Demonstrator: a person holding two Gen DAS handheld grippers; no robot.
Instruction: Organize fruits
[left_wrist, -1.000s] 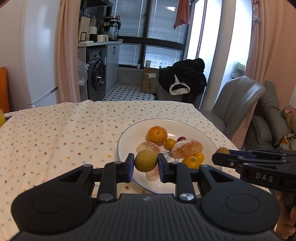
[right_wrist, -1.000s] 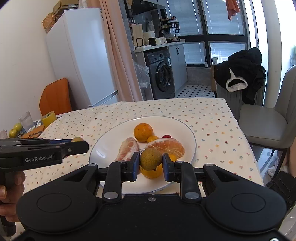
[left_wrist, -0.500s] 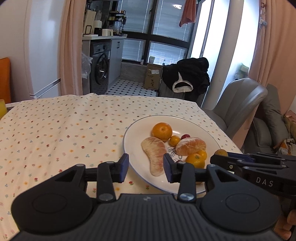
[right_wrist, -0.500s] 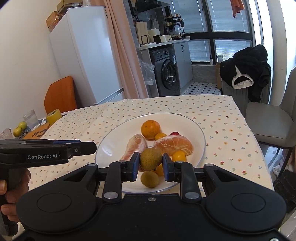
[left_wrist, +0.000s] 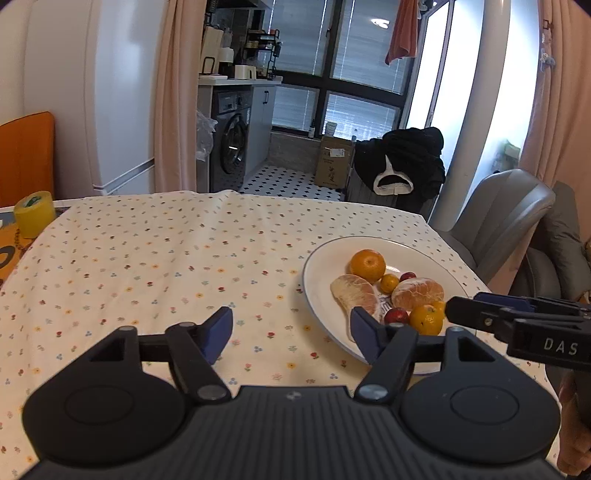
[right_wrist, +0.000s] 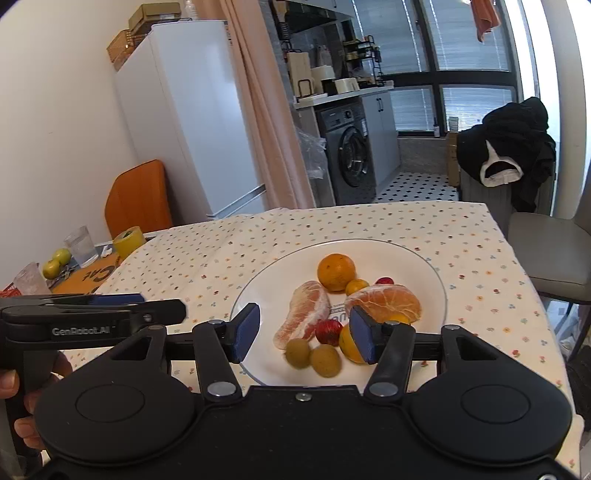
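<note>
We see both grippers w/ fingers spread wide, holding nothing. The left gripper (left_wrist: 291, 326) hangs over the flowered cloth on the bench (left_wrist: 147, 258); its right finger (left_wrist: 364, 332) overlaps the near-left rim of the white plate (left_wrist: 314, 295), its left finger sits over bare cloth. The right gripper (right_wrist: 303, 332) hangs over the plate's near edge (right_wrist: 424, 269). Between its fingers, just ahead, lie two small greenish-brown fruits (right_wrist: 312, 356) side by side, touching, w/ a small red fruit (right_wrist: 328, 330) & a peeled pomelo segment (right_wrist: 304, 317) just beyond. Further ahead sits a whole orange (right_wrist: 336, 271); a peeled orange (right_wrist: 386, 302) lies past the right finger. A hand (right_wrist: 22, 406) grips the left gripper's handle, left of our right fingers
</note>
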